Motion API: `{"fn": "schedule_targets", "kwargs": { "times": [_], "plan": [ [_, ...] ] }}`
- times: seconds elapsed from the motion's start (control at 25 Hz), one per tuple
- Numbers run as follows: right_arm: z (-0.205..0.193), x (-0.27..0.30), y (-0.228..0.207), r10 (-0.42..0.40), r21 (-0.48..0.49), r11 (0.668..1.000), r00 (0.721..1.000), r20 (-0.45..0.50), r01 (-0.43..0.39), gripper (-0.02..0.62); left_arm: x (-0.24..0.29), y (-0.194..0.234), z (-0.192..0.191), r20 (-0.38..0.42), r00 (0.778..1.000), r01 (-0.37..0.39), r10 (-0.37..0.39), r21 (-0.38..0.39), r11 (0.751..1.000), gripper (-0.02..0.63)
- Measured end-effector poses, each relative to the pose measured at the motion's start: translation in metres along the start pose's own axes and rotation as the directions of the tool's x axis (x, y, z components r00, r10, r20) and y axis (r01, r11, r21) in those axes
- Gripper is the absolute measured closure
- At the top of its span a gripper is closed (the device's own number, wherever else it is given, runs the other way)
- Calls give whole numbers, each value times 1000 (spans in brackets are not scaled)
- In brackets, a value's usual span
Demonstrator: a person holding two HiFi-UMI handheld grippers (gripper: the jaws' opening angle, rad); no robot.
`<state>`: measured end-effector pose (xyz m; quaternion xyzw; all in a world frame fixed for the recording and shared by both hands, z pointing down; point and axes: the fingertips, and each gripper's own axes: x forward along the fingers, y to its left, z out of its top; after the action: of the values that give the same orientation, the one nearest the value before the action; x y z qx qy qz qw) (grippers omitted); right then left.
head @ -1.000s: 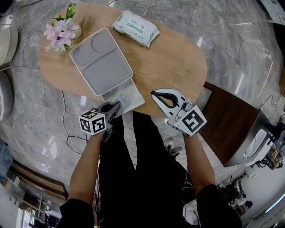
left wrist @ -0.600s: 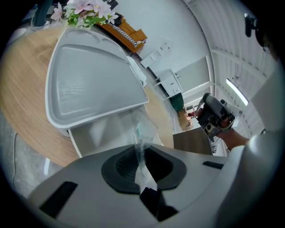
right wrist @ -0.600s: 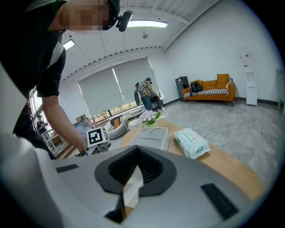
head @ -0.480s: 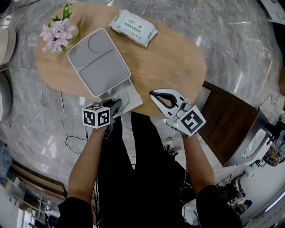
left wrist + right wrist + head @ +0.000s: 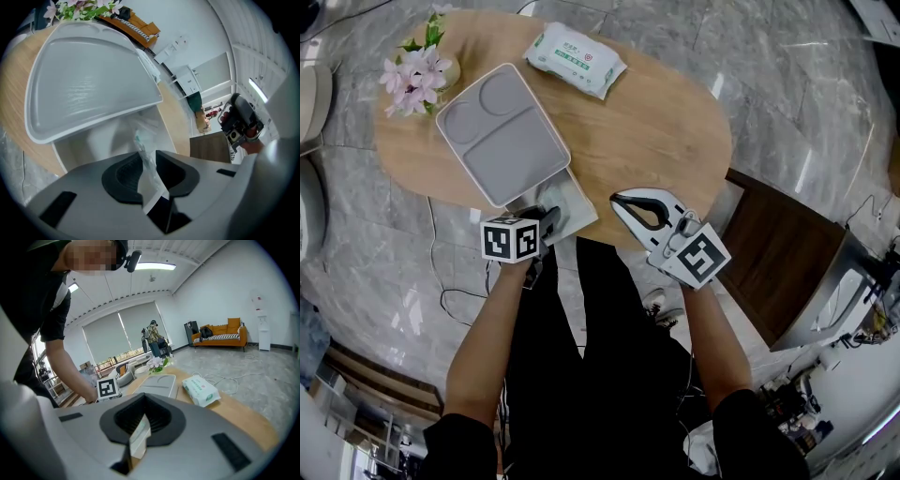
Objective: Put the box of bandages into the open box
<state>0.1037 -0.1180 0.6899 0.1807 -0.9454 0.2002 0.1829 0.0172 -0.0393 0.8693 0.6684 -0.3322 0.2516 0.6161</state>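
A shallow grey compartment tray lies on the oval wooden table, its near corner resting on a clear plastic pouch at the table's near edge. My left gripper is at that pouch. In the left gripper view its jaws are opening, with the pouch's thin film edge loose between the pads. My right gripper hovers shut over the near edge, to the right of the pouch, nothing between its jaws. I see nothing I can tell to be a box of bandages.
A white and green pack of wipes lies at the table's far side. A vase of pink flowers stands at the far left. A dark brown stool or cabinet stands right of the table. The floor is marble, with a cable.
My left gripper has shifted slightly right along the pouch's edge and its marker cube has turned. The right gripper has hardly moved.
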Motion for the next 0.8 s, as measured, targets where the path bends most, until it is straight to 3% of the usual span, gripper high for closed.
{"fn": "schedule_targets", "kwargs": {
  "times": [0.52,0.8],
  "plan": [
    [0,2,0,7,-5,1000,1000,9,-7,584,-13,0,-3,-21,993,-109,112,110,988,385],
    [0,8,4,8,-19,1000,1000,-5,-8,584,-26,8,-7,-40,977,-196,211,228,954,351]
  ]
}}
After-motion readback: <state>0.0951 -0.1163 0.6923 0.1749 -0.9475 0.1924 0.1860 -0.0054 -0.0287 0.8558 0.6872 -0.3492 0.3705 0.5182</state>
